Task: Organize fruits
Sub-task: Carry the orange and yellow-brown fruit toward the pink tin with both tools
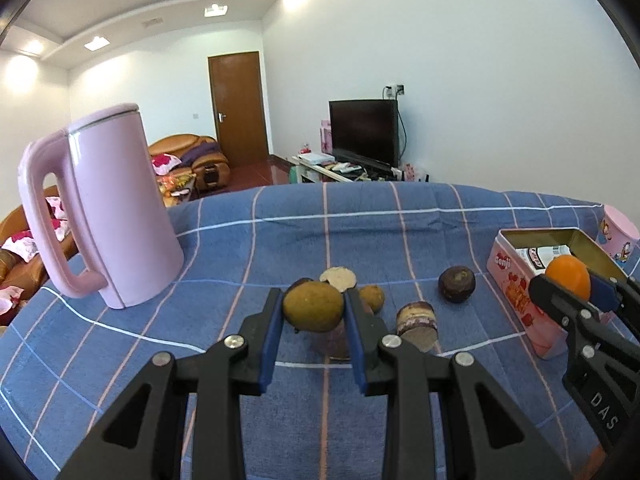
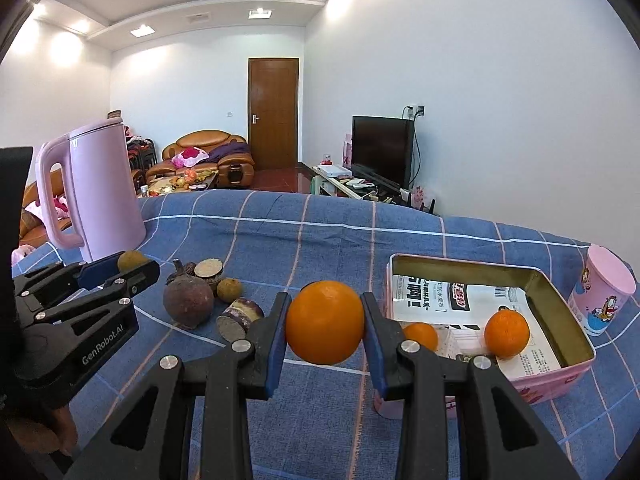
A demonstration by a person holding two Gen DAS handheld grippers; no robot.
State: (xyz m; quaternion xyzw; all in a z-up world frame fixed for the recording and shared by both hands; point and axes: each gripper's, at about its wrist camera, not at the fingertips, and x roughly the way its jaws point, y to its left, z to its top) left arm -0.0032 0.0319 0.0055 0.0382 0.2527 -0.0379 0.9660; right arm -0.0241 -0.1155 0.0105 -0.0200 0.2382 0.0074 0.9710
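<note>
Black linkage arms and blue pads fill the foreground of both wrist views, and each tool is clamped on a fruit. Judging by how things lie, the step in hand is carrying fruit to the pink tin (image 2: 560, 376), which stands open on the blue checked tabletop (image 2: 320, 240) and already holds two small oranges (image 2: 506, 334) on printed packets. To do it well, the right tool (image 2: 325, 322), closed on the large orange (image 2: 325, 322), should travel rightward over the near rim of the tin and come low before letting go, since a round fruit dropped from height could roll or bounce out; a bare patch of packet beside the two oranges looks the safest landing. The left tool (image 1: 314, 307), closed on a brownish-green fruit (image 1: 314, 307), would best wait until the right one leaves the tin, as the two tools sit close together.

Both tools point forward and roughly level, held above the cloth, the left one beside the tall pink kettle (image 1: 116, 208). On the cloth between them lie a dark round mangosteen (image 2: 188, 300), a cut purple-skinned piece (image 2: 240, 318), a pale cut half (image 2: 209, 269) and a small tan fruit (image 2: 230, 290), all near one another and not yet sorted. A pink cartoon cup (image 2: 602, 292) stands just beyond the tin's far corner.
</note>
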